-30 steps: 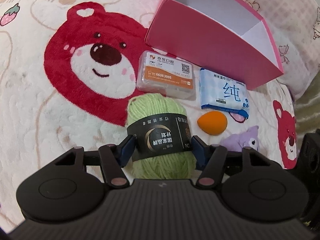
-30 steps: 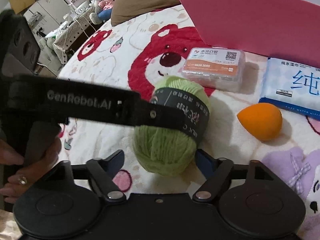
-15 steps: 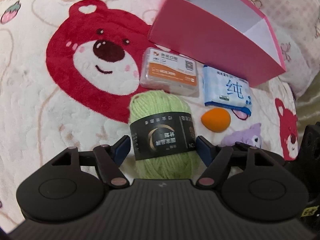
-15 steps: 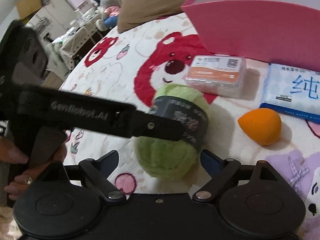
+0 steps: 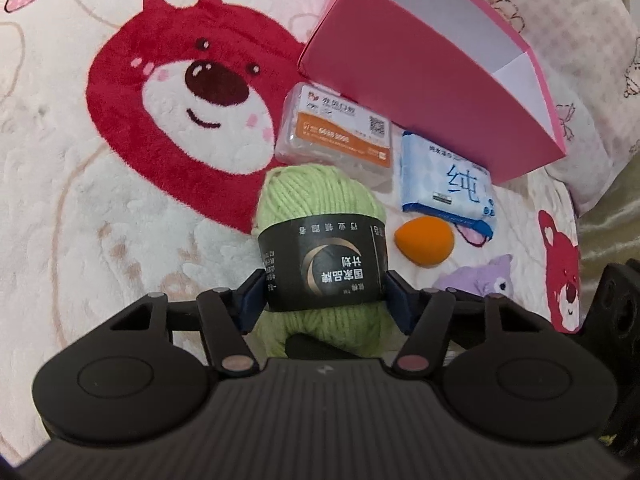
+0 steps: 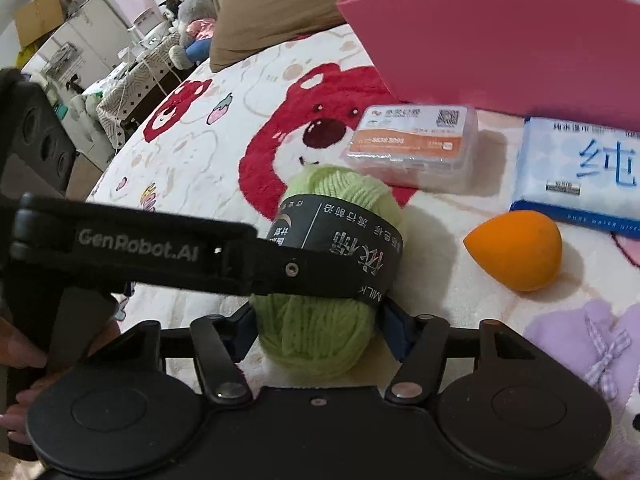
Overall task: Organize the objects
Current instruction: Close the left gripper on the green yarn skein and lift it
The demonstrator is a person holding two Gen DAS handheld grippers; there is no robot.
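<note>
A green yarn ball (image 5: pixel 318 208) with a black paper band sits between the fingers of my left gripper (image 5: pixel 322 298), which is shut on it at the band. In the right wrist view the same yarn ball (image 6: pixel 320 328) also sits between the fingers of my right gripper (image 6: pixel 316 326), which touch its two sides. The left gripper's finger (image 6: pixel 240 264) crosses in front of it. Behind lie a clear box with an orange label (image 5: pixel 340 136), a blue wet-wipe pack (image 5: pixel 448 178) and an orange sponge (image 5: pixel 424 240). An open pink box (image 5: pixel 420 92) stands behind them.
Everything rests on a plush blanket with a red bear print (image 5: pixel 192 92). A purple plush toy (image 5: pixel 476 280) lies at the right. A brown pillow (image 6: pixel 272 4) and room furniture (image 6: pixel 72 52) are at the back left. A hand (image 6: pixel 16 356) holds the left gripper's handle.
The right gripper has closed in until its fingers touch the yarn ball's sides. The left gripper keeps its hold on the ball, and the view has shifted slightly nearer.
</note>
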